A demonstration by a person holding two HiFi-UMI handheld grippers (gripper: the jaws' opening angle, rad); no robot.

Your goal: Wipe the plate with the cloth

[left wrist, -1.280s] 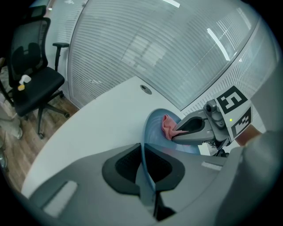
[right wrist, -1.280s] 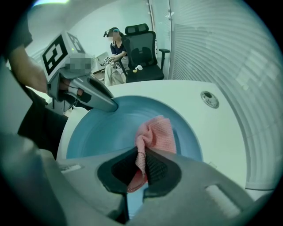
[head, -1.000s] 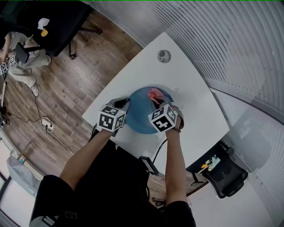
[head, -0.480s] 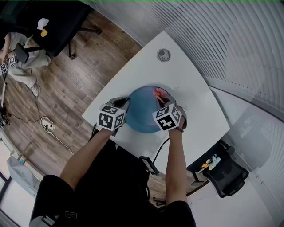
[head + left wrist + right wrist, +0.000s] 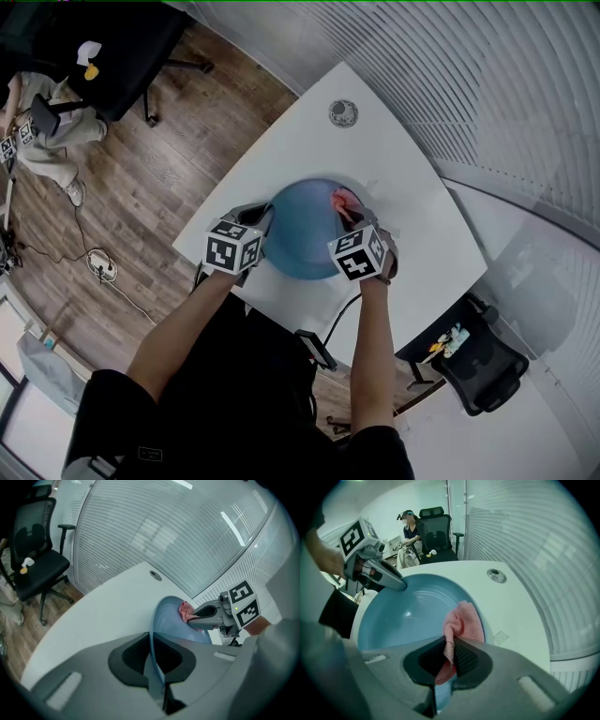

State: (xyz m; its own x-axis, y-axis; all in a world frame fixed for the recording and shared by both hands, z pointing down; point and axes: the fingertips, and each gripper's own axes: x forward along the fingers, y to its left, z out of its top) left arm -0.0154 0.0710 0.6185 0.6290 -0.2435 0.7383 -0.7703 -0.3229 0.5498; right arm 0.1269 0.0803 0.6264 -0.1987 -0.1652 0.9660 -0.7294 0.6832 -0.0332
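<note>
A blue plate (image 5: 302,234) lies on the white table (image 5: 309,150). My left gripper (image 5: 152,656) is shut on the plate's near-left rim (image 5: 157,620), the thin blue edge running between its jaws. My right gripper (image 5: 450,656) is shut on a pink cloth (image 5: 461,623), which is pressed onto the plate's (image 5: 408,613) right side near the rim. In the head view the cloth (image 5: 345,203) shows just beyond the right gripper's marker cube (image 5: 358,253). From the left gripper view the right gripper (image 5: 206,616) reaches onto the plate with the cloth (image 5: 185,612) at its tip.
A round grommet (image 5: 343,113) sits in the table far from me. Slatted blinds (image 5: 487,84) stand beyond the table's right edge. Black office chairs (image 5: 473,361) stand to the right and back left (image 5: 112,47). A person (image 5: 408,527) sits by a chair in the background.
My right gripper has slid the pink cloth rightward across the plate, toward its right rim. The left gripper and the plate have stayed put.
</note>
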